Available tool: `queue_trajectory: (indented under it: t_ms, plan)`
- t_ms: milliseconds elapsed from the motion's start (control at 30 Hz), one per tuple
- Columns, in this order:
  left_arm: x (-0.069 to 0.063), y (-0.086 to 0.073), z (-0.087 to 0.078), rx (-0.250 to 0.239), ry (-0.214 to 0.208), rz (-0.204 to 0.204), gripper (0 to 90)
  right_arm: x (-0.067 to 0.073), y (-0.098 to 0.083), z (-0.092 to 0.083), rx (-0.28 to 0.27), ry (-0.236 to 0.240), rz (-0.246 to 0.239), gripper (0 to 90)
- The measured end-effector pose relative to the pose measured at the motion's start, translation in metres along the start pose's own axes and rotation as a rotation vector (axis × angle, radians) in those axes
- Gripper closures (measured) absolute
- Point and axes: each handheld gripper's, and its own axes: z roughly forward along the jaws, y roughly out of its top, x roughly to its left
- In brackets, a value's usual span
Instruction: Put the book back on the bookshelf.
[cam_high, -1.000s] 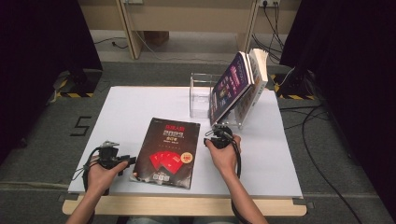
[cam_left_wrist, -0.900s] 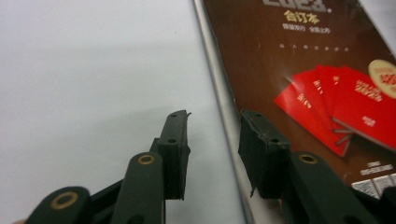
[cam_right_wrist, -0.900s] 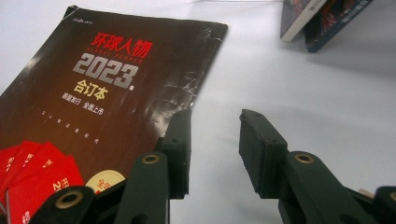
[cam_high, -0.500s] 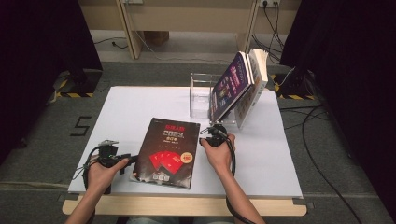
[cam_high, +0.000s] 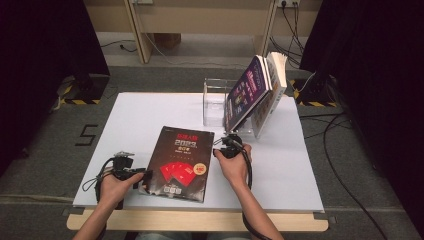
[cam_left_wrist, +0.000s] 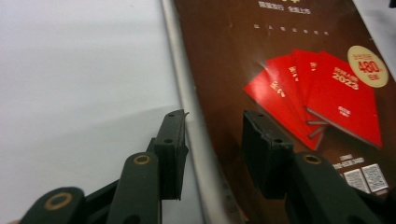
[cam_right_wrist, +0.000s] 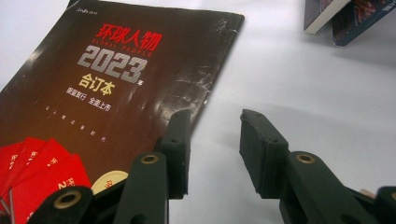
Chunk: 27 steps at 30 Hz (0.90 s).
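Here, a white tabletop (cam_high: 150, 115) carries a dark book (cam_high: 181, 162) lying flat near the front edge, its cover printed with red booklets and "2023". Left claw (cam_left_wrist: 212, 149): released, jaws apart, straddling the book's left edge, one jaw over bare tabletop and one over the cover; in the high view the left claw (cam_high: 142, 176) sits at the book's lower left corner, held by the left hand (cam_high: 115, 186). Right claw (cam_right_wrist: 210, 149): released, jaws apart, at the book's right edge, one jaw over the cover and the other over bare tabletop; in the high view the right claw (cam_high: 226, 142) lies just beside the book's upper right side, held by the right hand (cam_high: 232, 165). Behind, a clear stand (cam_high: 215, 97) holds leaning books (cam_high: 252, 95), tilted left. Cables trail from both claws.
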Motion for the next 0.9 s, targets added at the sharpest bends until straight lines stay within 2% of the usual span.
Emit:
queue_trajectory:
  t_ms: [100, 233, 433, 600, 733, 800, 900]
  plan:
    - [-0.0012, 0.0003, 0.0002, 0.000, 0.011, -0.003, 62.5, 0.0000, 0.0001, -0.0004, -0.001, -0.002, -0.003, 64.1]
    - [-0.0010, 0.0007, -0.0003, -0.004, 0.012, -0.034, 66.3, 0.0002, 0.0002, -0.0009, 0.001, -0.005, 0.006, 63.9]
    - [0.0005, 0.0005, -0.0037, -0.026, -0.026, -0.062, 67.2, -0.0014, -0.0003, -0.0006, -0.001, -0.007, -0.006, 63.8]
    - [-0.0013, 0.0026, -0.0066, -0.057, -0.042, -0.081, 68.8, 0.0003, -0.0009, 0.0000, 0.003, -0.009, 0.007, 63.8]
    - [0.0002, 0.0033, -0.0052, -0.056, -0.055, -0.107, 70.4, 0.0010, -0.0017, 0.0012, 0.010, -0.002, 0.011, 63.8]
    - [0.0017, 0.0028, -0.0046, -0.067, -0.077, -0.139, 71.7, 0.0018, -0.0021, 0.0019, 0.012, 0.001, 0.017, 63.8]
    - [0.0020, 0.0024, -0.0018, -0.060, -0.076, -0.149, 71.8, 0.0018, -0.0026, 0.0046, 0.012, 0.007, 0.003, 63.7]
